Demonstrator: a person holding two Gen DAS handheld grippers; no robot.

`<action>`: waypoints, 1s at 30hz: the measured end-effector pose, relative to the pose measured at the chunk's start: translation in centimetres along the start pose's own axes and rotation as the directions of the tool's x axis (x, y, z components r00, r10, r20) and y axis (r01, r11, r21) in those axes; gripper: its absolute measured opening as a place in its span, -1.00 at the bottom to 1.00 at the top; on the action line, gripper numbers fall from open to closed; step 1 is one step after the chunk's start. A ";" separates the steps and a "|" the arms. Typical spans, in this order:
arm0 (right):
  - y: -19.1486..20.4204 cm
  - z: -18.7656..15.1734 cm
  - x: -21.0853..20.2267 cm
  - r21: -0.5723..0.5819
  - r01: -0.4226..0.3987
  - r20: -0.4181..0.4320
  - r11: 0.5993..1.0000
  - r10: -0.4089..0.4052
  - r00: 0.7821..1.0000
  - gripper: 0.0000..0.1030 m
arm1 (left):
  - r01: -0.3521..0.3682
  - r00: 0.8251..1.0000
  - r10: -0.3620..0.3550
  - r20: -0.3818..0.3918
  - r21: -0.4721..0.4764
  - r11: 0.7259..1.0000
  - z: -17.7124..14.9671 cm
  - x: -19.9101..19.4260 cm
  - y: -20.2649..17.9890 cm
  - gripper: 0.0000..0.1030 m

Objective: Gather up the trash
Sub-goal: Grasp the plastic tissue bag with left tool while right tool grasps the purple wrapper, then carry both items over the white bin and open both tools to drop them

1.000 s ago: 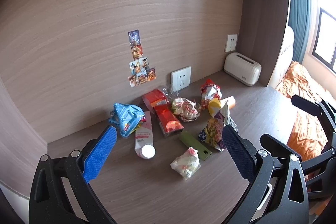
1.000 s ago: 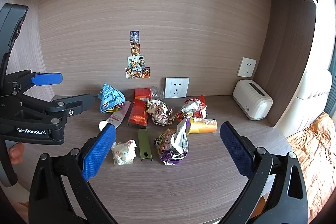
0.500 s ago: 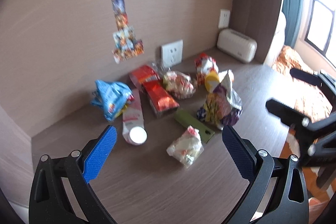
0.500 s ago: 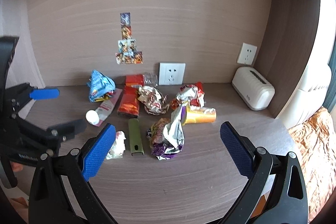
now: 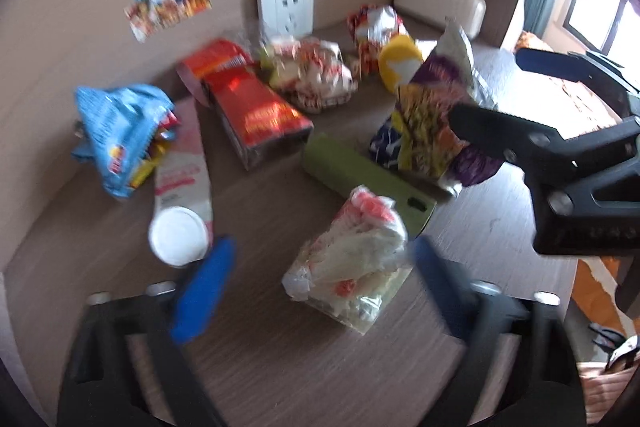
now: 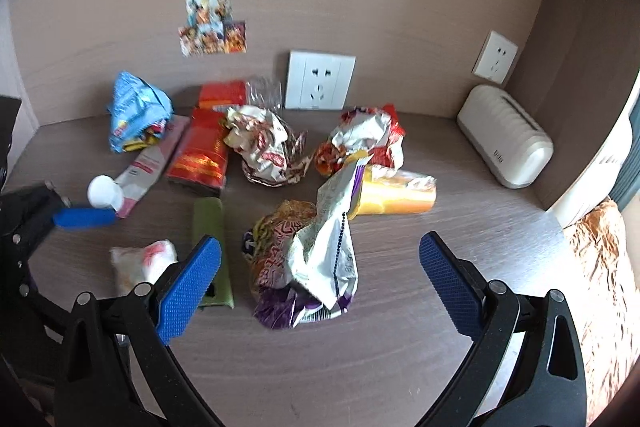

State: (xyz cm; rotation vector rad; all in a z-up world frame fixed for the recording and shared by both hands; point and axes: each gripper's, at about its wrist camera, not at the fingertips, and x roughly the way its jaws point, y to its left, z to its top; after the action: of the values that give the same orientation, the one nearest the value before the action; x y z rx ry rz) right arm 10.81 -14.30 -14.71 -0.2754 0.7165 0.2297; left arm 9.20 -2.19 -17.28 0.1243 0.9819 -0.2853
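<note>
Starting on the pile: nothing collected yet

Reaching toward the litter, both sets of tongs are spread wide and hold nothing. The left tongs [image 5: 316, 291] straddle the nearest piece, a crumpled white-and-red wrapper [image 5: 352, 259] lying on the surface [image 5: 280, 367], so this looks like the first pick. The right tongs [image 6: 320, 279] frame a purple-and-silver chip bag [image 6: 312, 259] just ahead of them, not touching it.

Beside the wrapper lies a flat green pack [image 5: 360, 171]. To its left a pink tube with a white cap [image 5: 182, 203] lies near a blue snack bag [image 5: 120, 135]. Further back sit a red box [image 5: 256, 115], a crumpled foil wrapper [image 6: 268, 147], a yellow cup [image 6: 396, 195] on its side, and a red-and-white bag [image 6: 368, 135] nearer the wall.

No bin or sack shows in either view, so I cannot tell where the trash is meant to go. Judging by the untouched scatter, the whole job remains.
</note>
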 end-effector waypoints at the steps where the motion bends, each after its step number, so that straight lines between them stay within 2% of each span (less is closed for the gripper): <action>1: -0.1 -0.1 0.5 0.008 -0.011 -0.014 1.000 0.011 1.000 0.93 | 0.007 1.000 -0.008 -0.014 -0.009 1.000 -0.1 0.5 0.2 0.38; 2: -0.2 -0.1 1.0 0.018 -0.022 -0.033 1.000 0.022 0.999 0.90 | 0.013 1.000 -0.013 -0.020 -0.012 1.000 -0.2 0.9 0.4 0.28; 4: -0.2 -0.3 2.0 0.030 -0.040 -0.069 0.999 0.042 0.997 0.68 | 0.017 1.000 -0.017 -0.026 -0.019 1.000 -0.4 1.6 0.8 0.17; 6: -0.2 -0.7 2.7 0.029 -0.061 -0.102 0.998 0.064 0.993 0.11 | 0.011 1.000 -0.011 -0.016 -0.004 1.000 -0.4 1.6 0.8 0.09; 8: -0.4 -0.9 2.6 0.053 -0.084 -0.103 0.995 0.089 0.991 0.09 | -0.001 1.000 0.001 -0.012 0.010 1.000 -0.4 1.6 0.7 0.06; 11: -0.7 -1.0 1.4 0.070 -0.077 -0.078 0.995 0.083 0.994 0.07 | -0.020 1.000 0.020 -0.005 0.009 1.000 -0.5 1.0 0.6 0.05; 18: -2.9 -2.3 -3.6 0.139 -0.055 -0.014 0.989 0.058 0.998 0.07 | -0.006 0.999 0.006 0.032 0.024 1.000 -0.1 -2.8 -0.7 0.04; 22: -5.2 -4.2 -6.1 0.199 -0.015 -0.017 0.980 0.019 1.000 0.07 | 0.053 0.996 -0.060 0.062 0.107 0.993 0.8 -4.4 -3.0 0.04; 26: -7.5 -6.4 -8.4 0.224 0.024 -0.011 0.974 -0.022 1.000 0.07 | 0.100 0.988 -0.124 0.092 0.235 0.967 1.2 -6.2 -7.8 0.04; 30: -10.2 -9.0 -11.1 0.252 0.069 -0.004 0.965 -0.071 0.997 0.07 | 0.152 0.978 -0.188 0.089 0.313 0.937 1.2 -6.6 -12.8 0.04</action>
State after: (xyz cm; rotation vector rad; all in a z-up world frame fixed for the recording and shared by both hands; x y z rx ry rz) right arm 0.21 -28.09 -11.97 -0.0570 0.7213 0.0701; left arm 2.93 -13.48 -10.81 0.3018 0.8264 -0.5982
